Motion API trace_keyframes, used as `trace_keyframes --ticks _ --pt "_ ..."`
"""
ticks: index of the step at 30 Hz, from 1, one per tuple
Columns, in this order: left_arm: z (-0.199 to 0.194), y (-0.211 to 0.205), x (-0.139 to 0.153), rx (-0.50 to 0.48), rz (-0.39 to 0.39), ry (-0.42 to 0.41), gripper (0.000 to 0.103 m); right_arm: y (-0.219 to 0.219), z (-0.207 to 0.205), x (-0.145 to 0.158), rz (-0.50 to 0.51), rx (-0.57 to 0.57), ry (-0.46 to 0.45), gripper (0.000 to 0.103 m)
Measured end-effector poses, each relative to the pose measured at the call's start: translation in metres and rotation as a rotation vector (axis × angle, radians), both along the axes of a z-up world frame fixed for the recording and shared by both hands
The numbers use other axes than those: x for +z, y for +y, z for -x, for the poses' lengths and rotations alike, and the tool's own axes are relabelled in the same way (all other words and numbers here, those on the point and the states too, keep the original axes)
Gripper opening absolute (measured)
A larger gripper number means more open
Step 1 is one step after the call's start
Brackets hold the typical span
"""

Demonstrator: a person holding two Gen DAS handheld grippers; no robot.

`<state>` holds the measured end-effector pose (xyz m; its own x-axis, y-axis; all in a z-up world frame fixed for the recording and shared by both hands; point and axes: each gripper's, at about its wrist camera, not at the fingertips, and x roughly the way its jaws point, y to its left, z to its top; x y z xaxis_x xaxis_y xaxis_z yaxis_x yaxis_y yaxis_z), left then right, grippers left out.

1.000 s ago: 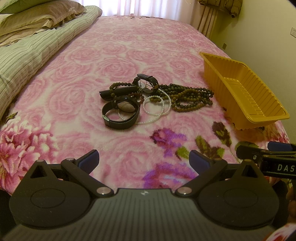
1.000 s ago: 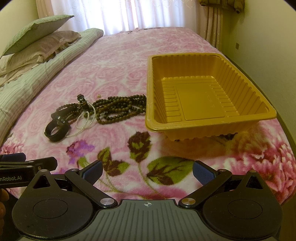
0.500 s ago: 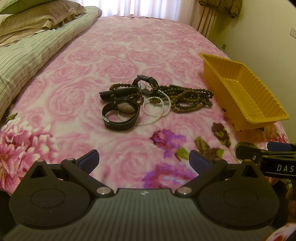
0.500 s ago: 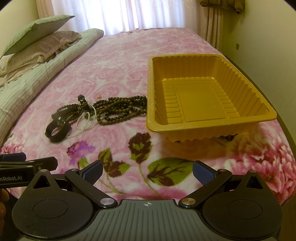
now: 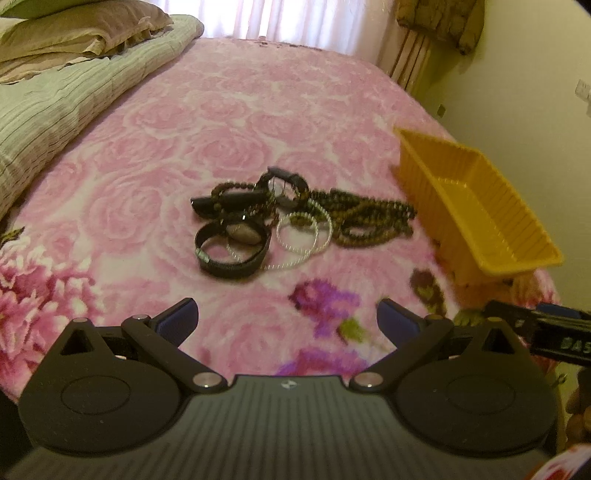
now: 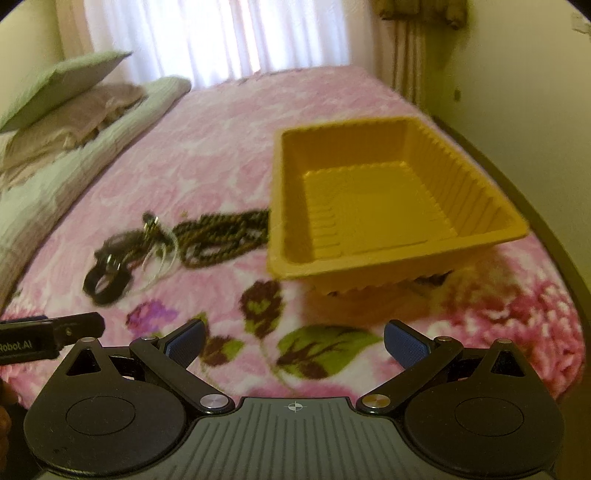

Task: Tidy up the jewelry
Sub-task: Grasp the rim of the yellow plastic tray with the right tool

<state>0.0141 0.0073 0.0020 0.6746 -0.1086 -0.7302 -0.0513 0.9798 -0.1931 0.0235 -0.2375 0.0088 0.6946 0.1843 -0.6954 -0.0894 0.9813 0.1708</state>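
Observation:
A pile of jewelry lies on the pink floral bedspread: a black band bracelet (image 5: 231, 251), white pearl strands (image 5: 304, 236), a dark watch (image 5: 284, 186) and brown bead necklaces (image 5: 373, 221). The same pile (image 6: 177, 243) shows in the right wrist view, left of the yellow plastic tray (image 6: 388, 199). That tray (image 5: 476, 206) holds nothing. My left gripper (image 5: 286, 317) is open, short of the pile. My right gripper (image 6: 293, 341) is open, in front of the tray.
A green striped quilt (image 5: 55, 107) and pillows (image 6: 62, 85) run along the left side of the bed. Curtains (image 6: 221, 33) and a wall close off the far end and right side. The bed's right edge (image 6: 554, 258) lies just beyond the tray.
Both grippers have tilted and shifted slightly, so the views are blurred. The pile and tray sit lower in the left view. Both grippers stay open.

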Motion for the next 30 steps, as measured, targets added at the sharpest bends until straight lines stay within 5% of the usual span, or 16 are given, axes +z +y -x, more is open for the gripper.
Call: trace_keyframes --ticks 6,11,16,30 --pt "-0.011 0.008 0.005 0.014 0.059 -0.033 0.102 -0.045 -0.007 0.030 -0.004 -0.130 -0.160 0.101" --pt "-0.018 0.009 0.002 0.014 0.058 -0.055 0.102 -0.089 -0.040 0.029 0.062 -0.193 -0.188 0.084" --pt "-0.027 0.004 -0.004 0.001 0.043 -0.065 0.102 -0.122 -0.077 0.006 0.096 -0.178 -0.118 0.063" --pt "-0.051 -0.022 -0.013 -0.058 0.058 -0.120 0.100 -0.161 -0.113 -0.029 -0.095 -0.117 0.034 0.013"
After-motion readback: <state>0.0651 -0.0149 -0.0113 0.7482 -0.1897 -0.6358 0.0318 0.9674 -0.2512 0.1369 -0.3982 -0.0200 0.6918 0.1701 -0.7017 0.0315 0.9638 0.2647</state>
